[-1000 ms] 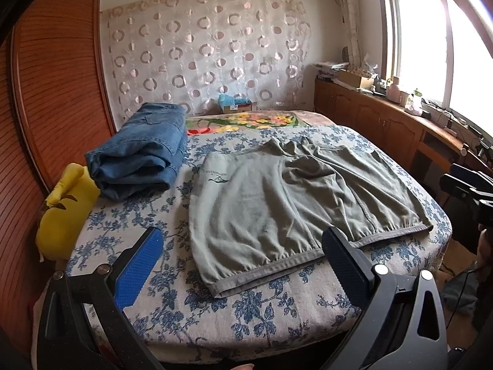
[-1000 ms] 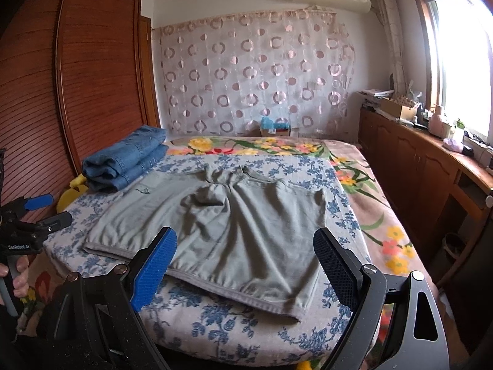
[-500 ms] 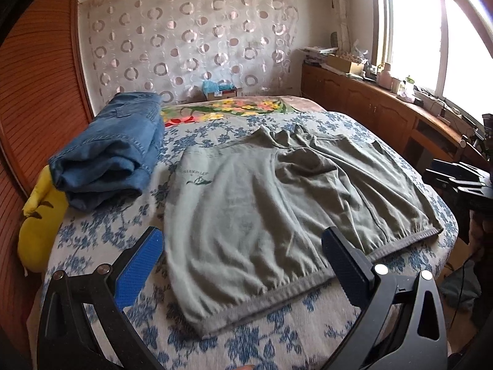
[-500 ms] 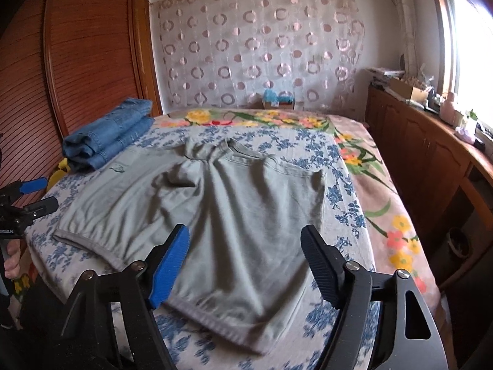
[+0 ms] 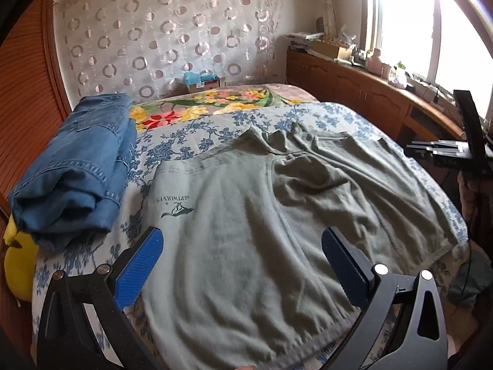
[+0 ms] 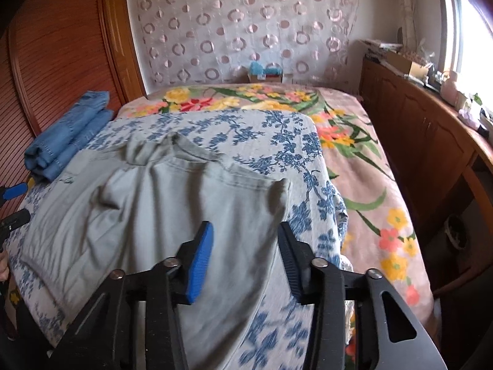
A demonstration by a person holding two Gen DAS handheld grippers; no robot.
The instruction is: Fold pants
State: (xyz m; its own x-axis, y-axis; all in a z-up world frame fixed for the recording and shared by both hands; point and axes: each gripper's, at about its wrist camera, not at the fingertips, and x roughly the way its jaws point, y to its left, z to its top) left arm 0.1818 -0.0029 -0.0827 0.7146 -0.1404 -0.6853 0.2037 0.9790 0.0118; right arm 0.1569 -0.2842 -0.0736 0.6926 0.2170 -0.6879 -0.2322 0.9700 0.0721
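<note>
Grey-green pants (image 5: 246,200) lie spread flat on the blue-flowered bedcover (image 5: 191,135), waistband toward me and a small logo on one leg. My left gripper (image 5: 242,246) hovers open over the near waistband part, with cloth below its wide-apart blue pads and no contact. In the right wrist view the same pants (image 6: 154,200) reach under my right gripper (image 6: 245,240). Its jaws are closing, half narrowed, above the pants' right edge, and the pads do not press on the cloth. The right gripper (image 5: 446,154) also shows at the left view's right edge.
Folded blue jeans (image 5: 77,166) sit at the bed's left side beside a yellow cushion (image 5: 15,256). A wooden wardrobe (image 6: 61,61) stands on the left and a cluttered wooden cabinet (image 6: 431,129) on the right. A small box (image 5: 200,81) rests at the bed's head.
Both grippers have moved forward over the bed, so the pants now lie beneath the fingers. The right jaws have narrowed from wide to about half. The left jaws kept their width.
</note>
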